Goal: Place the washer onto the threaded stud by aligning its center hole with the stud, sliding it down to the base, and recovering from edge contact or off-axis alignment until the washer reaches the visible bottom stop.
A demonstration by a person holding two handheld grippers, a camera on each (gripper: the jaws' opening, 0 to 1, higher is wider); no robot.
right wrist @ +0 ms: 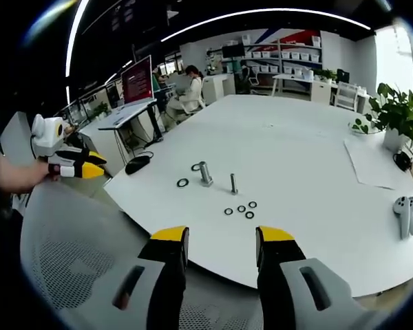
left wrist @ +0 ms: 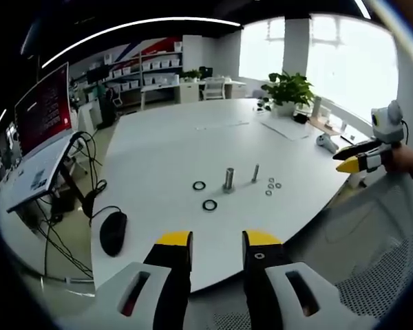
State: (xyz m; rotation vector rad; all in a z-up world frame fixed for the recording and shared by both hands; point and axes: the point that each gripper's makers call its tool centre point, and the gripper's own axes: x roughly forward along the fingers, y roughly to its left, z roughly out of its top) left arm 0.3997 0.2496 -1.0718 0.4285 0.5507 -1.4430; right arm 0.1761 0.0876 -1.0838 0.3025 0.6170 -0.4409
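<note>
White round table (right wrist: 316, 172), wide and mostly bare. Mesh chair back (right wrist: 76, 254) sits between you and its near edge. Potted plant (left wrist: 289, 89) at the far side, black mouse (left wrist: 113, 232) near the left edge, a white controller (right wrist: 404, 210) off to the right.

Parts sit mid-table: thick stud (right wrist: 205, 173), thin threaded stud (right wrist: 233, 183) just to its right, two black rings (right wrist: 183, 183) on the thick stud's other side, a cluster of small washers (right wrist: 240, 209) near the thin stud.

Both tools hang off the table, over the chair. Left gripper (left wrist: 217, 240) jaws spread, holding nothing. Right gripper (right wrist: 220, 237) the same: spread, empty.

Step in hand, as I judge it: the start, no washer picked yet. Next you need to reach past the near edge, come down on one small washer and pinch it by the rim without scattering its neighbours.

Room: open tabletop all around the parts. Watch the chair back and table lip on the way in.
</note>
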